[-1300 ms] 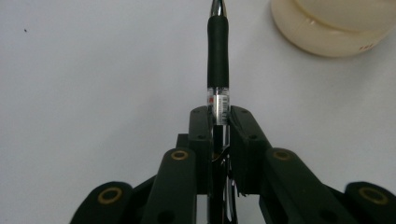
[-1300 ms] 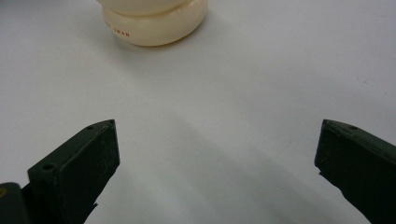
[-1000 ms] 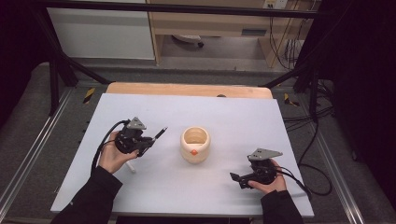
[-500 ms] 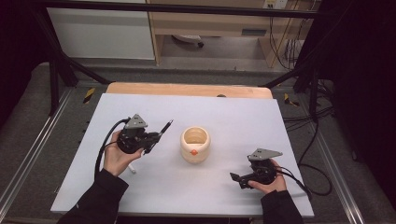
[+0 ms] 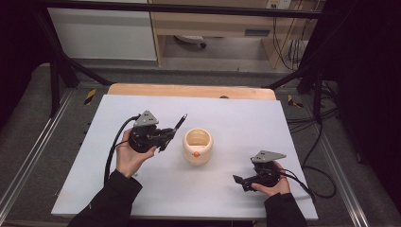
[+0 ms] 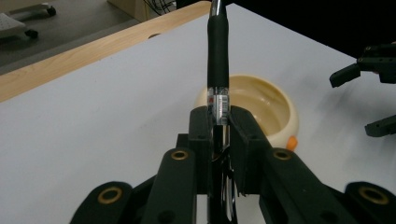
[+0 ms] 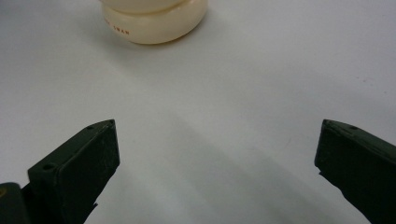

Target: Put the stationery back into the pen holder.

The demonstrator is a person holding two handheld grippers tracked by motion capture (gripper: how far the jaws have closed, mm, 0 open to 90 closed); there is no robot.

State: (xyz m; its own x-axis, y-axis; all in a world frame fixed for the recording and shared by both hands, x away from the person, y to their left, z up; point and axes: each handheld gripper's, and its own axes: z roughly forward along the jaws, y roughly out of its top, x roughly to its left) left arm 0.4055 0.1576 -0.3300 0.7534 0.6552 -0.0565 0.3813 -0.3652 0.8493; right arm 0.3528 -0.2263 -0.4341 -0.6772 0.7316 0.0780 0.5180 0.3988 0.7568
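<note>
I'm clamping the pen [image 6: 218, 70] upright in my left claw [image 6: 218, 122], just left of the cup [image 5: 197, 146], aiming to pot it; right claw [image 7: 217, 154] gaping, holding nothing.

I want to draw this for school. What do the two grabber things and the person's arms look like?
Both the left gripper and the right gripper are black, chunky tools with two flat black jaws. Each carries a grey three-cornered plate on top and trails a black cable. Brass-coloured rings mark the jaw joints. The person wears dark long sleeves.
</note>
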